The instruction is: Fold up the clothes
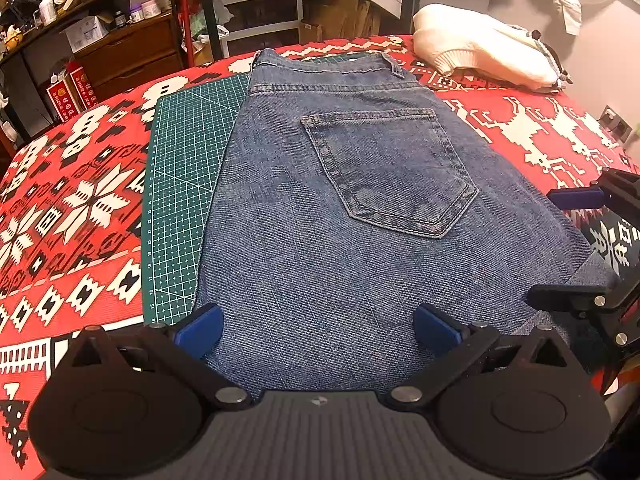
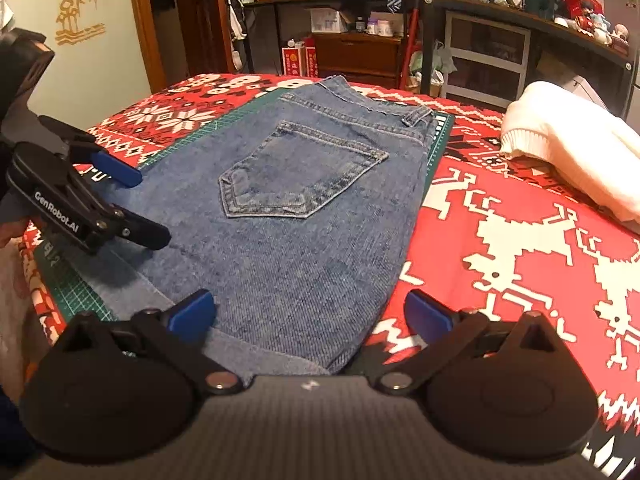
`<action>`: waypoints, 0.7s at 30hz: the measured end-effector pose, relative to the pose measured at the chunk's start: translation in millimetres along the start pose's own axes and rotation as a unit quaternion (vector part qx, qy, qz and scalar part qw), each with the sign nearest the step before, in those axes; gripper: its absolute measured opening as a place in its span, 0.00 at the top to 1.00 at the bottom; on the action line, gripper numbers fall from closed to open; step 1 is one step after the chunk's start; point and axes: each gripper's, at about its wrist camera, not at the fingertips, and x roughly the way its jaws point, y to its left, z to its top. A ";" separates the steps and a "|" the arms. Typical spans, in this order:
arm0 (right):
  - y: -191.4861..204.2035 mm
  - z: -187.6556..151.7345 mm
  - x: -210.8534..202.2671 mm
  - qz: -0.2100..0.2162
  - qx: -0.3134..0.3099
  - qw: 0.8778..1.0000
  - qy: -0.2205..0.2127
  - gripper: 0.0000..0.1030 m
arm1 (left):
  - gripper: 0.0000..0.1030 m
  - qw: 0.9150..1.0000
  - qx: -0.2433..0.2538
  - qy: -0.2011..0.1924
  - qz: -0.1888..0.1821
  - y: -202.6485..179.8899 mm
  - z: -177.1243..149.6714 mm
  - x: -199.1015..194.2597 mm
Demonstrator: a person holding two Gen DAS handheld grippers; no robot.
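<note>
My left gripper (image 1: 316, 330) sits right at the near edge of the jeans (image 1: 360, 200), its two blue pads spread wide with denim lying flat between them and nothing pinched. My right gripper (image 2: 310, 316) is spread just as wide and holds nothing: its left pad hangs over the near right corner of the denim, its right pad over the red patterned blanket (image 2: 520, 240).

The jeans lie on a green cutting mat (image 1: 180, 184), back pocket up, waistband at the far end. They look already folded lengthwise, one leg over the other, and near my right gripper a second layer of cloth shows from under the top one, so I judge the legs have been brought up as well, though the near edge runs out of view beneath my grippers. That fits either a fold just laid down and released, or a stack about to be gripped for one more fold; I cannot tell which.

A cream sweater (image 2: 580, 152) lies bunched on the blanket, well apart to the right, not neatly folded as far as I see.
</note>
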 end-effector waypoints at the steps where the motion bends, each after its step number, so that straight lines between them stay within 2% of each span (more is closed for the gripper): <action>1: 0.1 -0.2 0.2 0.000 -0.001 1.000 -0.001 0.00 | 0.00 1.000 0.000 -0.001 0.000 0.1 -0.4 -0.1; 7: 3.3 -2.9 1.0 -0.009 -0.005 1.000 -0.011 0.00 | 0.00 1.000 0.001 -0.013 0.000 0.2 -4.3 -1.7; 12: 2.5 3.1 -5.3 -0.001 -0.003 1.000 -0.003 0.01 | 0.00 1.000 0.001 -0.006 0.003 -0.6 -0.9 -1.3; 14: 2.1 5.8 -8.0 0.002 -0.002 1.000 0.001 0.07 | 0.02 1.000 0.003 -0.002 0.007 -2.8 1.2 -2.3; 18: 1.3 11.2 -13.6 0.008 0.000 1.000 0.008 0.16 | 0.31 1.000 0.003 0.000 -0.012 -7.1 6.4 -12.0; 21: -0.4 19.9 -20.5 0.013 0.000 1.000 0.009 0.23 | 0.34 0.999 -0.016 -0.028 -0.017 -4.9 12.8 -26.4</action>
